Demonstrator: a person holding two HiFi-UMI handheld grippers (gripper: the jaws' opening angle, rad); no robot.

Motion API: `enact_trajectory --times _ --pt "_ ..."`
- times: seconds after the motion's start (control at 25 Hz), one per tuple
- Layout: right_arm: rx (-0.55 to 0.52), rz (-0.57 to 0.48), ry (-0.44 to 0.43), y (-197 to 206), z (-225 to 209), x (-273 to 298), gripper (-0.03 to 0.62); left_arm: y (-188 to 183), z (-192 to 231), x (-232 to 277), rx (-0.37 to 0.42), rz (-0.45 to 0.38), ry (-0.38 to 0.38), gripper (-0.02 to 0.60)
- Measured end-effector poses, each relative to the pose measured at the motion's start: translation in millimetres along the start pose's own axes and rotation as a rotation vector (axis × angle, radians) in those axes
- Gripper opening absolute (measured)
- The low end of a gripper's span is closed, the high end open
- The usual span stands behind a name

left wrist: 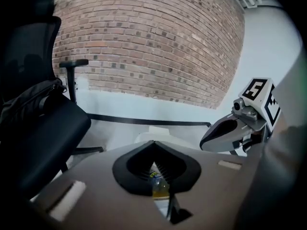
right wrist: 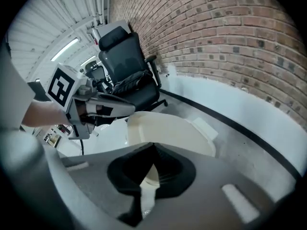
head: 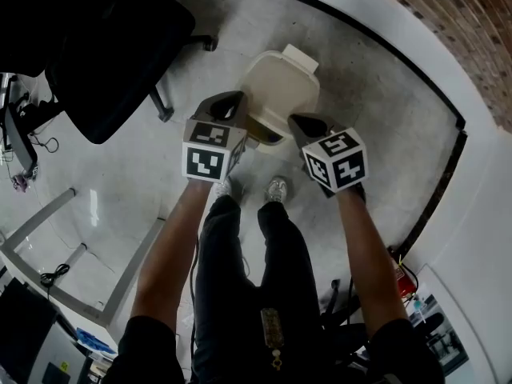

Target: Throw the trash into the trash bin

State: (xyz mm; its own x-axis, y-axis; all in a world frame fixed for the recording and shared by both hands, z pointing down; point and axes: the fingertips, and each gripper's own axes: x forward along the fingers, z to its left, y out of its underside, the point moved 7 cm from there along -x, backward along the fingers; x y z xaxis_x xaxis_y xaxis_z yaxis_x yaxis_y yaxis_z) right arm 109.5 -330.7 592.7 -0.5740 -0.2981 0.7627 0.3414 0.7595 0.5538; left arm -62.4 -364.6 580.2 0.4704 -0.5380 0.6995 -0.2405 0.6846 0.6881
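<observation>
A cream trash bin with a lid stands on the floor just ahead of my feet; a dark opening shows at its near edge. My left gripper hovers at the bin's near left side, my right gripper at its near right. In the left gripper view the jaws stand together, and through the narrow slit a bottle-like thing with yellow on it shows; I cannot tell if it is gripped or lies below. The right gripper is shut over the bin, nothing clearly held.
A black office chair stands to the left of the bin. A brick wall with a white base and black strip curves behind and to the right. Grey desk legs are at the lower left.
</observation>
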Motion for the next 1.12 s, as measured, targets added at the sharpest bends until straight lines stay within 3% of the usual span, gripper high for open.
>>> enact_trajectory --times 0.48,0.76,1.12 --pt "0.043 0.087 -0.044 56 13 59 0.002 76 2 34 -0.024 0.189 0.039 0.005" --pt "0.037 0.124 -0.035 83 12 91 0.002 113 9 56 -0.034 0.241 0.022 0.005" --pt "0.006 0.157 -0.034 91 9 107 0.002 131 11 68 -0.055 0.268 0.033 0.003"
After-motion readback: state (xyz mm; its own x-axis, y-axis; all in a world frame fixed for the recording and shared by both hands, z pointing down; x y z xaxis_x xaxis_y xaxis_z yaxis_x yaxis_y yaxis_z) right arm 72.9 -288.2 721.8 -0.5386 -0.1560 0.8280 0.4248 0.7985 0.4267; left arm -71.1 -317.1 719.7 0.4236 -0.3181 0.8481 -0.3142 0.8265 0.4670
